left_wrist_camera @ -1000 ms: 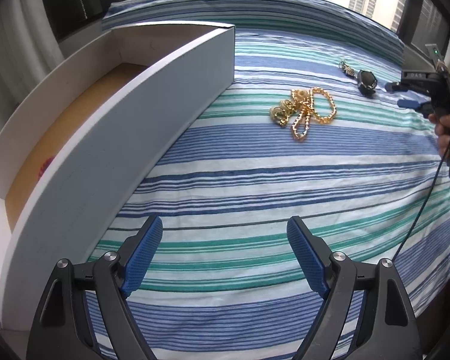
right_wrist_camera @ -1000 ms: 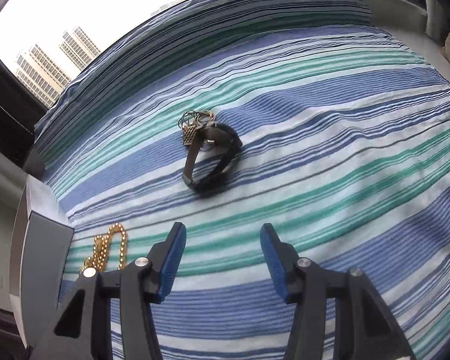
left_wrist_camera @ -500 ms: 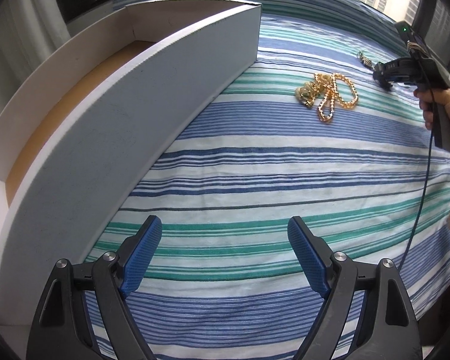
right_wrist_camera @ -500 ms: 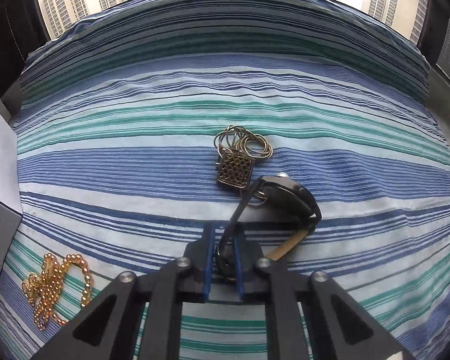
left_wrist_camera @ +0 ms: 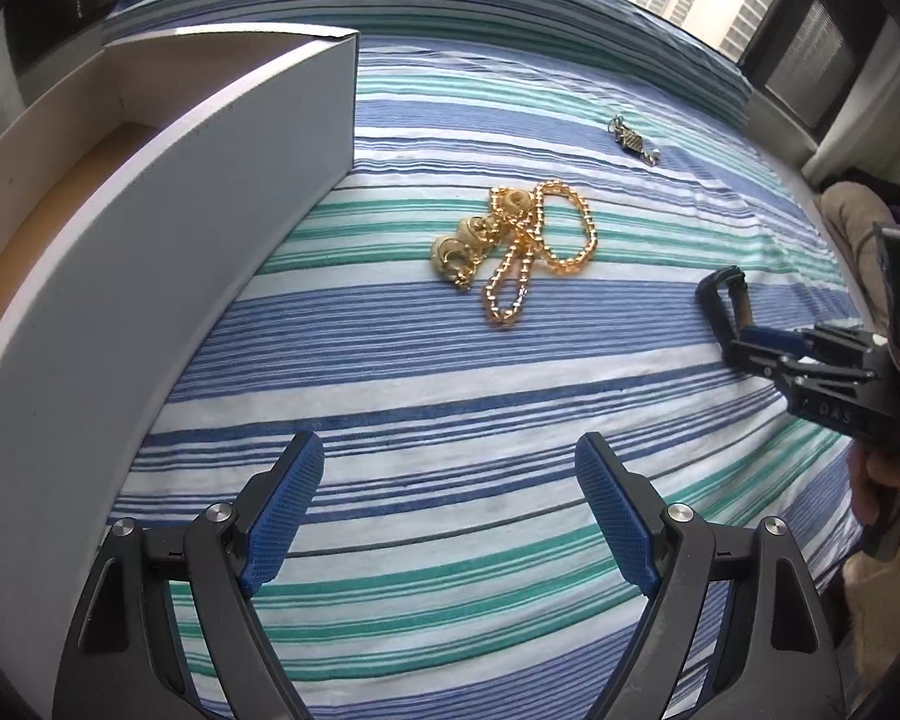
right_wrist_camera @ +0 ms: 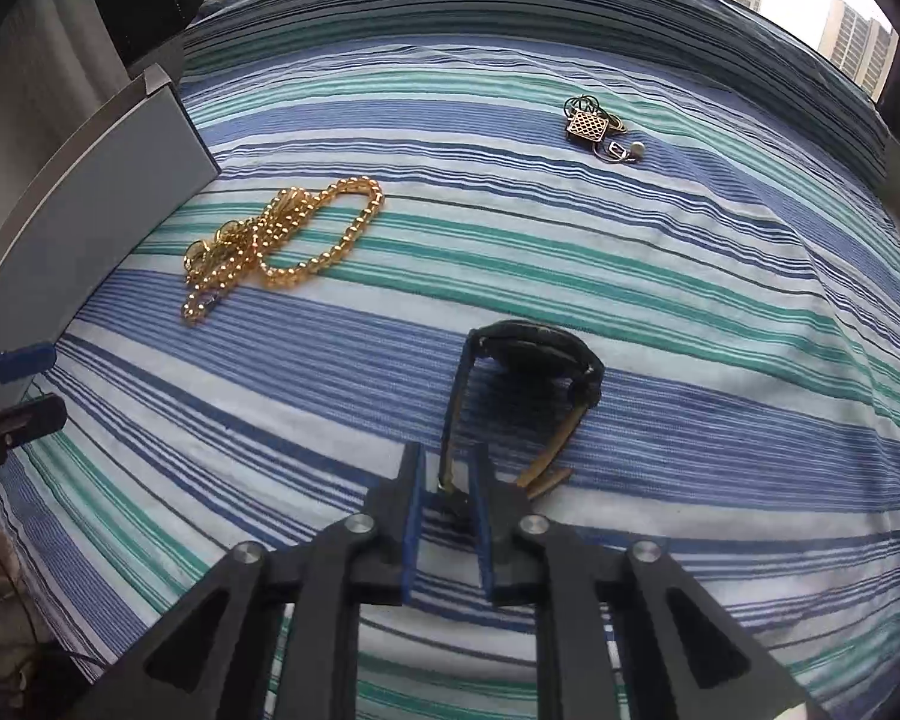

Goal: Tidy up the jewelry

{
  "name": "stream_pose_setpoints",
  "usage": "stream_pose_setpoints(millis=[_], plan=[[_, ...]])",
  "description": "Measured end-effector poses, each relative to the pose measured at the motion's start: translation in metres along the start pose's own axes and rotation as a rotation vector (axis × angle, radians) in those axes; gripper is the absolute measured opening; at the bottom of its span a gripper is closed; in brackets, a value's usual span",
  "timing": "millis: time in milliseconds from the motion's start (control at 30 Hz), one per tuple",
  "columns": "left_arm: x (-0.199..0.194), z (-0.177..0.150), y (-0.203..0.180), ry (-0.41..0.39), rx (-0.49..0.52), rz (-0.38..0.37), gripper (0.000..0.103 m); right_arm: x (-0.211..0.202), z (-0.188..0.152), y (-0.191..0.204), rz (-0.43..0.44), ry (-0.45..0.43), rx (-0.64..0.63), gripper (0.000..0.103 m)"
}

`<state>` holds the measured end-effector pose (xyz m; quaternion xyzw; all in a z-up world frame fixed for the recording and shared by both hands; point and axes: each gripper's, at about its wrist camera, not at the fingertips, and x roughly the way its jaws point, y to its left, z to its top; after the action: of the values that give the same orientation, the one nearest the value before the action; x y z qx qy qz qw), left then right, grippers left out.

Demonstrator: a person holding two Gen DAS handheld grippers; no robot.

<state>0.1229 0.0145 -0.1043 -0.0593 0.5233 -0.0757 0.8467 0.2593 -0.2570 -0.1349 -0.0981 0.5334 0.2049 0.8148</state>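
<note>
Carried away from the small latticed pendant piece [right_wrist_camera: 589, 126] it lay touching a second ago, the black watch [right_wrist_camera: 540, 360] now hangs by its strap between the pads of the right tongs [right_wrist_camera: 447, 516], whose jaws have just been opening and show daylight either side of the strap, so the hold looks loose. From left: one white open-topped box [left_wrist_camera: 168, 252] sits on the striped bed [left_wrist_camera: 510, 396]; the left tongs [left_wrist_camera: 444, 516] hover wide open and empty; one tangled gold bead chain [left_wrist_camera: 522, 240] lies just beside the box; one pendant piece rests farther back. The step in hand appears to be ferrying the watch boxward; next comes a firmer pinch, then a release over the box.
</note>
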Motion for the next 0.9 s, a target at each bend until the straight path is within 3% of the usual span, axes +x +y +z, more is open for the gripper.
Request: stream_pose_setpoints(millis=[33, 133, 233, 400, 500, 633, 667, 767, 900], plan=[[0.000, -0.002, -0.001, 0.002, -0.001, 0.005, 0.087, -0.008, -0.002, 0.002, -0.004, -0.023, -0.011, 0.046], [0.004, -0.009, 0.000, 0.021, -0.008, 0.019, 0.087, -0.033, 0.006, 0.017, -0.051, -0.099, -0.068, 0.046], [0.009, -0.015, 0.002, 0.038, -0.021, 0.028, 0.087, -0.044, 0.027, 0.032, 0.032, -0.156, -0.089, 0.046], [0.005, -0.020, 0.005, 0.040, -0.038, 0.031, 0.087, 0.002, 0.077, 0.070, 0.216, -0.138, -0.166, 0.046], [-0.006, -0.027, 0.012, 0.020, -0.036, 0.052, 0.087, 0.034, 0.097, 0.089, 0.227, -0.118, -0.190, 0.045], [-0.014, -0.036, 0.033, 0.015, -0.075, 0.069, 0.087, 0.067, 0.108, 0.094, 0.213, -0.031, -0.197, 0.025], [-0.014, -0.039, 0.038, 0.017, -0.090, 0.071, 0.087, 0.067, 0.108, 0.092, 0.210, -0.033, -0.185, 0.011], [-0.014, -0.044, 0.050, 0.025, -0.125, 0.061, 0.087, 0.050, 0.102, 0.085, 0.222, -0.050, -0.132, 0.008], [-0.012, -0.049, 0.054, 0.031, -0.132, 0.056, 0.087, 0.013, 0.078, 0.089, 0.277, -0.057, -0.162, 0.008]])
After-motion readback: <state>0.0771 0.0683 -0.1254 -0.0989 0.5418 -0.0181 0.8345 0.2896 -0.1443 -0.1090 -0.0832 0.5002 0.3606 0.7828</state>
